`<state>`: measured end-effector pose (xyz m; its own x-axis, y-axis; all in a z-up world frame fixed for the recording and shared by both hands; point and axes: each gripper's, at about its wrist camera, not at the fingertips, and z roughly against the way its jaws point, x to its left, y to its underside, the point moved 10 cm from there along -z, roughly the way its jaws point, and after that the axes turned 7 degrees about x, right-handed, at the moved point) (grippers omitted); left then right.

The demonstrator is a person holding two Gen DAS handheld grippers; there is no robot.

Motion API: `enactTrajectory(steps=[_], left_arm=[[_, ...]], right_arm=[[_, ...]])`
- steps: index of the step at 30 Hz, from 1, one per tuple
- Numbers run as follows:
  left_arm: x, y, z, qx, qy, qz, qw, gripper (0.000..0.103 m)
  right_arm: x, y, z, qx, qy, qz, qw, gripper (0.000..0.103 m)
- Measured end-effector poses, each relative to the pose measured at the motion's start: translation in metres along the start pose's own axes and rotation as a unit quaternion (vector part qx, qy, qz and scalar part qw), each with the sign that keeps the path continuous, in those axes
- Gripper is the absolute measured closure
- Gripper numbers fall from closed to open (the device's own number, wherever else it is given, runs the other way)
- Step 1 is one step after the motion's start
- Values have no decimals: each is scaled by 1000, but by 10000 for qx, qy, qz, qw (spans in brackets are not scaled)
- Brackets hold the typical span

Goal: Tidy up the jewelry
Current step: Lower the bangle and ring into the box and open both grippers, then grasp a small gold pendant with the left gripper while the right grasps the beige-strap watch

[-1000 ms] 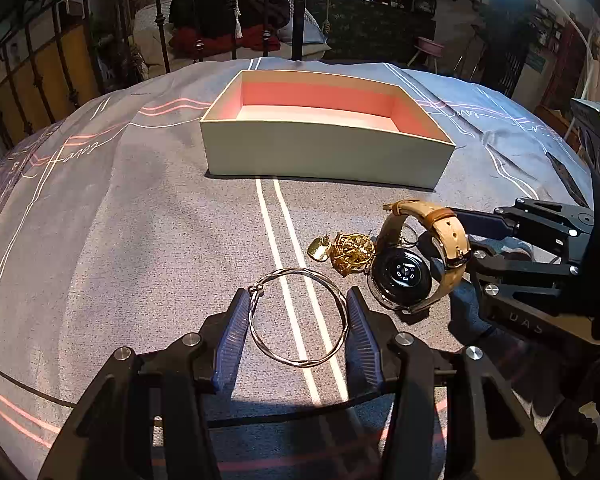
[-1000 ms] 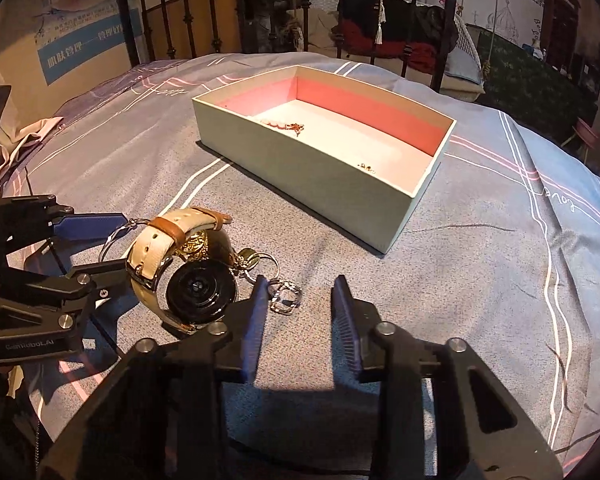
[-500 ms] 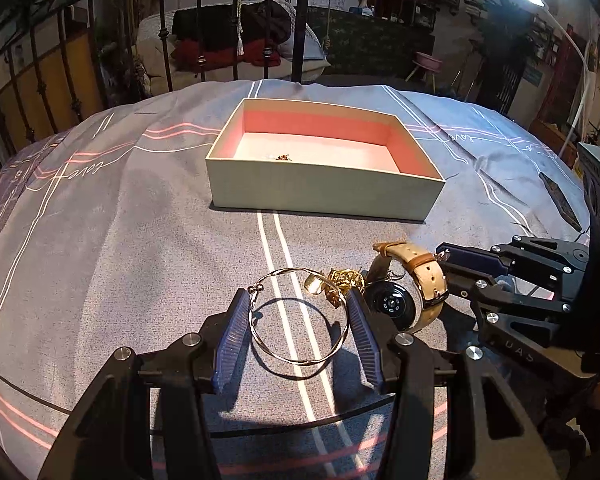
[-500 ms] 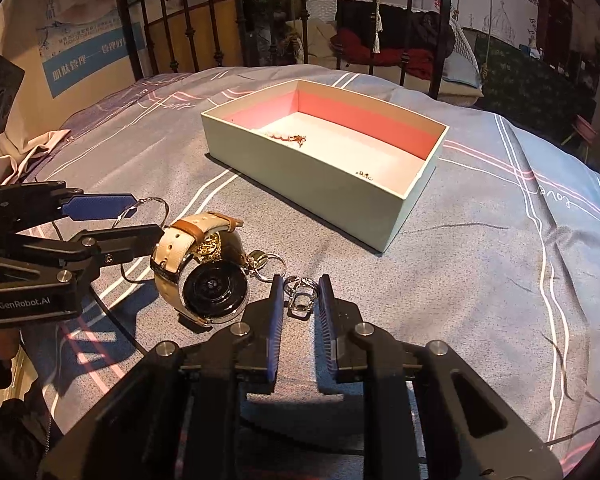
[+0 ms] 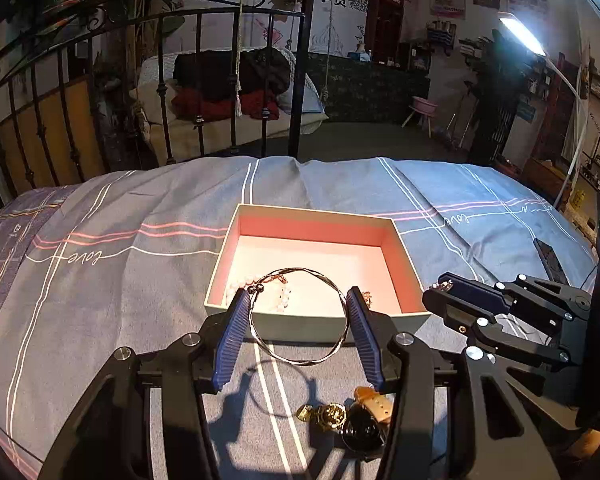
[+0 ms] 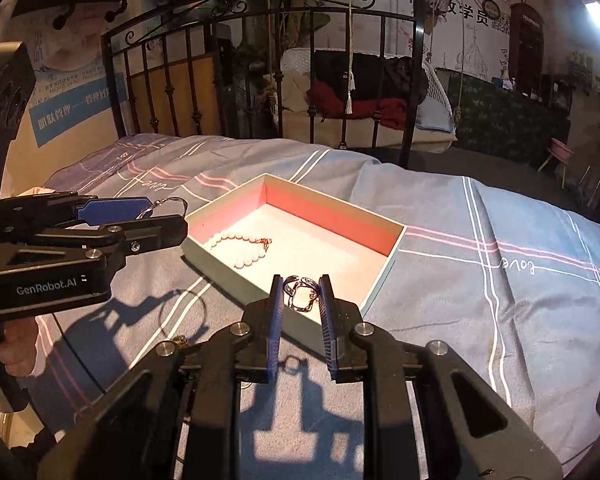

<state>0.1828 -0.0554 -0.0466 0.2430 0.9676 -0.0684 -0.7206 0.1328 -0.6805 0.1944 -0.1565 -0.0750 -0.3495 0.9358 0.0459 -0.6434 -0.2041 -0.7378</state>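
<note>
My left gripper (image 5: pixel 298 310) is shut on a thin silver bangle (image 5: pixel 299 354) and holds it in the air just before the near wall of the pale box with a pink inside (image 5: pixel 400 240). My right gripper (image 6: pixel 302 294) is shut on a small silver ring (image 6: pixel 300 295), held above the box's near corner (image 6: pixel 374 292). A white bead bracelet (image 6: pixel 236 246) lies in the box. A watch with a tan strap (image 5: pixel 364 426) and a gold trinket (image 5: pixel 326 416) lie on the bedspread below my left gripper.
The grey striped bedspread (image 5: pixel 120 280) carries everything. A black iron bed rail (image 5: pixel 160 92) stands beyond the box. A dark phone (image 5: pixel 550 260) lies on the bed at the right. The right gripper shows in the left wrist view (image 5: pixel 444 292).
Both grippers have risen from the bedspread and moved toward the box. The left one lifted the bangle; the right one closed on the ring and lifted it. The watch stayed behind.
</note>
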Motion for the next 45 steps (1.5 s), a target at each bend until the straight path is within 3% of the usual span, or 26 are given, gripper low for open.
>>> enactTrajectory(steps=[16, 23, 33, 35, 37, 39, 41, 45], left_arm=[[14, -46, -65, 334, -20, 241, 9991, 54], [27, -44, -98, 782, -39, 403, 9961, 54], [36, -34, -110, 1068, -68, 549, 9927, 53], [35, -35, -106, 1079, -35, 567, 9925, 43], [36, -38, -100, 988, -80, 583, 9934, 35], [36, -42, -91, 861, -87, 590, 9945, 27], [36, -45, -80, 731, -88, 615, 9954, 21], [38, -41, -51, 487, -16, 722, 9962, 17]], right_arm=[[-31, -44, -45, 32, 260, -205, 9994, 84], [-34, -42, -78, 378, 349, -112, 9986, 84], [-28, -32, -98, 701, 358, 44, 9969, 84], [-27, -32, -97, 691, 371, 70, 9969, 84], [-26, -31, -95, 680, 433, 92, 9967, 71], [-27, -32, -89, 597, 530, 87, 9968, 33], [-28, -33, -80, 453, 599, 81, 9971, 30], [-29, -32, -56, 266, 560, 20, 9981, 26]])
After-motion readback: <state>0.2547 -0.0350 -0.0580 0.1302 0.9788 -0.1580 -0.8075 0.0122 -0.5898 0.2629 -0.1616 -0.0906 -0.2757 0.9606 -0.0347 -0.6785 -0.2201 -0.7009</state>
